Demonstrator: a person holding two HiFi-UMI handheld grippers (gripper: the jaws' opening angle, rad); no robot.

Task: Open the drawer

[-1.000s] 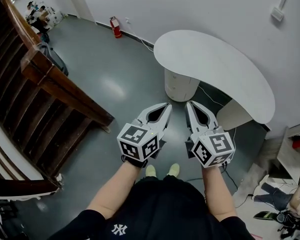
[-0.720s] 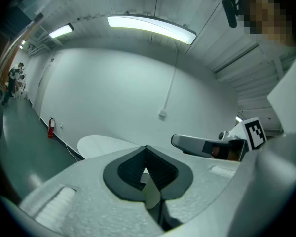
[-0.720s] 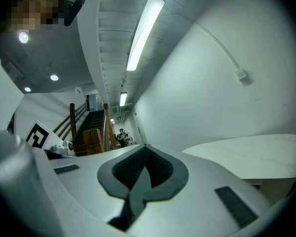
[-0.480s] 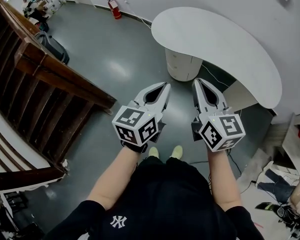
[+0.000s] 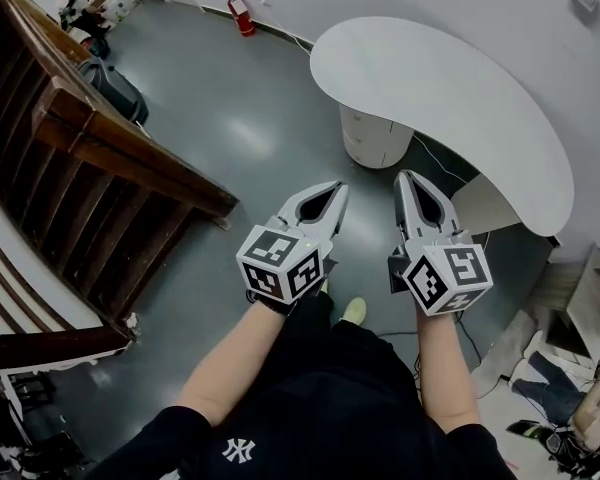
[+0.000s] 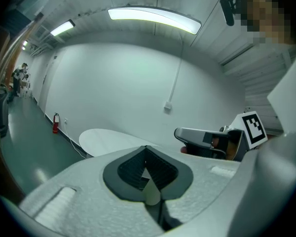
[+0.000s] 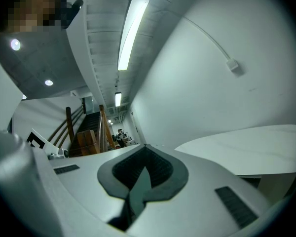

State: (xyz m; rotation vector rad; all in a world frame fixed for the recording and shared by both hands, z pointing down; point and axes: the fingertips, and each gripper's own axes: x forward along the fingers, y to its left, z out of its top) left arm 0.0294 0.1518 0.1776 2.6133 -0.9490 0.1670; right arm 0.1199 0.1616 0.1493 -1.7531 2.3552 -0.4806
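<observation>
white rounded drawer unit under the curved table, fronts flush; left tongs and right tongs clenched empty.

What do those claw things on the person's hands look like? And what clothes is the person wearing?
The left gripper and the right gripper are both light grey and pointy, like long beaks, with a dark teardrop-shaped hole in the middle. At the back of each sits a white cube with black square patterns. The person wears a black short-sleeved top with a small white logo.
</observation>
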